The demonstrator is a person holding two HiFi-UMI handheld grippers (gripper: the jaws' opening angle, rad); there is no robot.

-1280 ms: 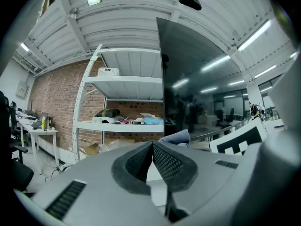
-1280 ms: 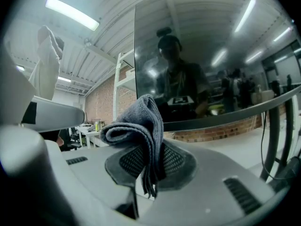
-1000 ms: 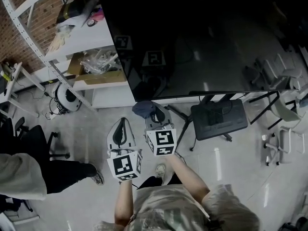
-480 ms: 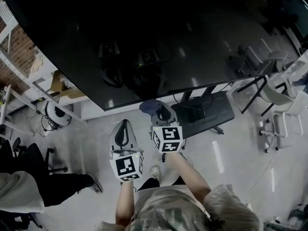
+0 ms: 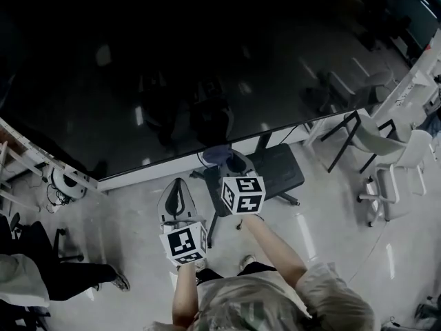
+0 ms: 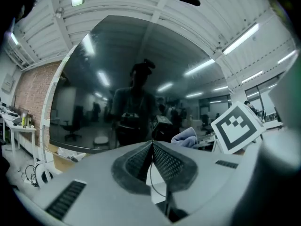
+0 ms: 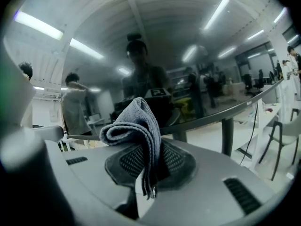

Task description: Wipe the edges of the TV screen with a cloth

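The big black TV screen [image 5: 207,67] fills the top of the head view; its lower edge [image 5: 227,147] slants up to the right. My right gripper [image 5: 224,160] is shut on a folded blue-grey cloth [image 7: 134,124], held just below that edge. The cloth [image 5: 215,154] bulges out above the jaws. The left gripper [image 5: 176,185] is beside it, lower and to the left, shut with nothing in it [image 6: 152,145]. The left gripper view shows the screen [image 6: 131,88] ahead, with the cloth [image 6: 184,136] and the right gripper's marker cube [image 6: 236,126] at its right.
The TV's dark stand base [image 5: 275,172] lies on the floor under the right gripper. White chairs [image 5: 393,161] stand at the right. A shelf frame [image 5: 21,158] and a round white device [image 5: 63,183] are at the left. A person's leg [image 5: 69,278] shows at lower left.
The head view has swung: the screen now fills more of it and the shelves have slid off to the left. Both grippers stay shut, the right still on the cloth.
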